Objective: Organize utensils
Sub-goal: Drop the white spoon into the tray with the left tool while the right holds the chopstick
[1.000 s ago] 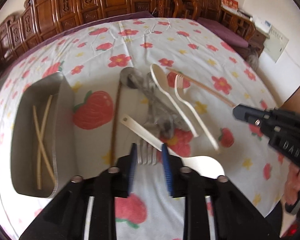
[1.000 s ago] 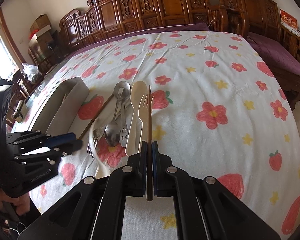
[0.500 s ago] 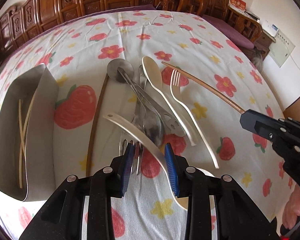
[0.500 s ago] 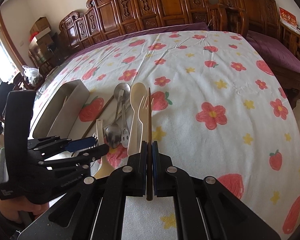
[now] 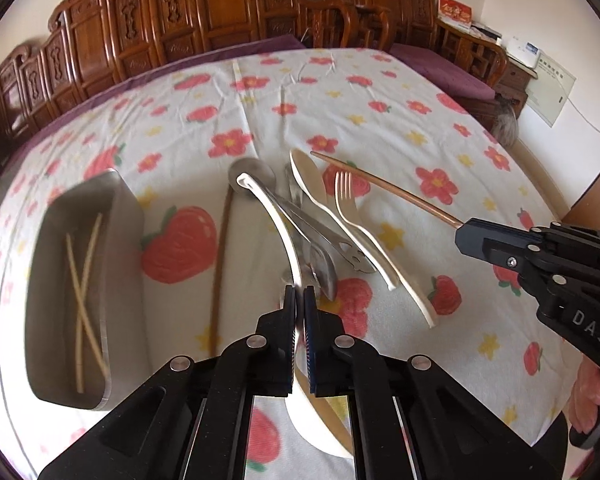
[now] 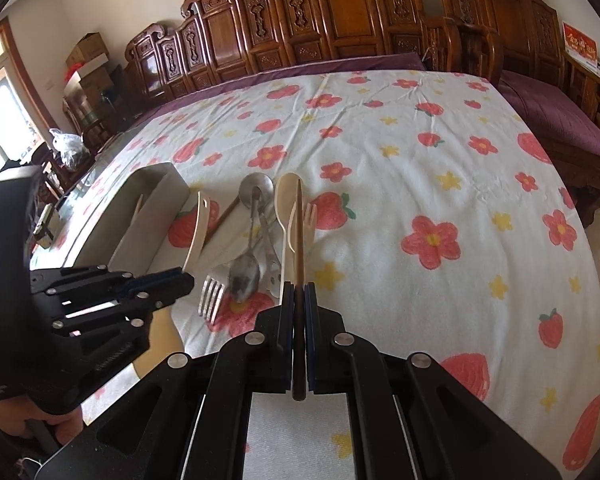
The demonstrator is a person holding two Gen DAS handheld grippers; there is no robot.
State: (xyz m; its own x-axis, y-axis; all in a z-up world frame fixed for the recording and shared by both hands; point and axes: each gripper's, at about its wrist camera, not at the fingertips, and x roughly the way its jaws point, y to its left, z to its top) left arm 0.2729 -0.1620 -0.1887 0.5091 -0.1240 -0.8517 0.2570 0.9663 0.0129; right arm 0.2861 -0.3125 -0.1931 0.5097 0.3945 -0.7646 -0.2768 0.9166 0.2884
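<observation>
My left gripper is shut on a cream plastic spoon and holds it lifted above the utensil pile; it also shows in the right wrist view. My right gripper is shut on a brown chopstick, held above the table; the chopstick also shows in the left wrist view. On the cloth lie a cream spoon, a cream fork, metal spoons, a metal fork and another brown chopstick.
A grey rectangular tray at the left holds two pale chopsticks. The table has a flower and strawberry cloth. Carved wooden chairs line the far side. The table edge drops off at the right.
My left gripper closed on the cream spoon and lifted it off the pile, its handle end now tilted up. My right gripper holds the chopstick still.
</observation>
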